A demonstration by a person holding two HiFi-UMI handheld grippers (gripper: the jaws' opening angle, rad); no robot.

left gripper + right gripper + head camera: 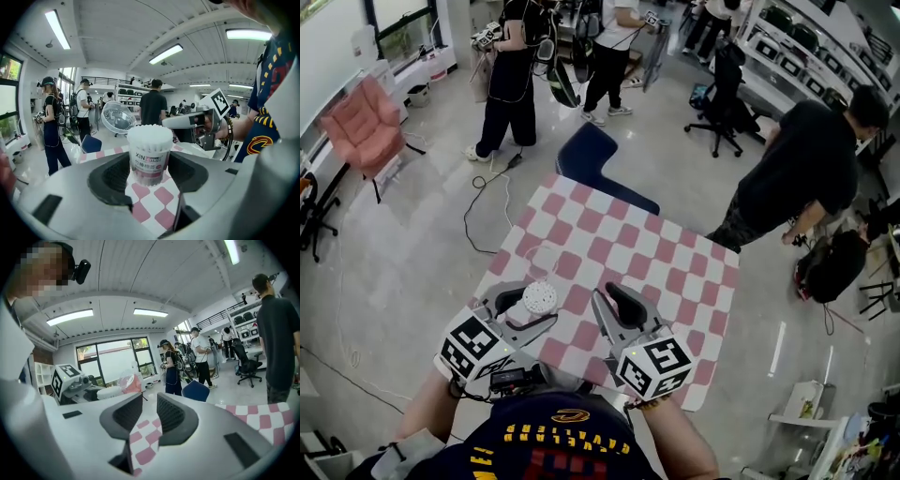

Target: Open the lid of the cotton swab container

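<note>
**Swab container stands open in the left tool's pinch**

In the lower left of the head view we see the left gripper (530,305) pinching the cotton swab container (150,150). One dark pad lies against each side of its labelled wall. The container stands upright on the pink-and-white checked cloth (675,272), and the white tips of the swabs are bare at its top. Its clear lid (117,117) is already off. It rests on the cloth just beyond the container, a little up and to the left of it in the left gripper view, with its hollow side turned toward that camera. We cannot tell whether lid and container touch.

The right gripper (150,411) sits just to the right of the left one, low in the centre of the head view. Its jaws stand a narrow gap apart with nothing between them, and only the checked cloth shows through the gap.

Behind the table, a person in black (806,169) stands at the right edge of the head view. A pink chair (364,122) sits at the upper left.
</note>
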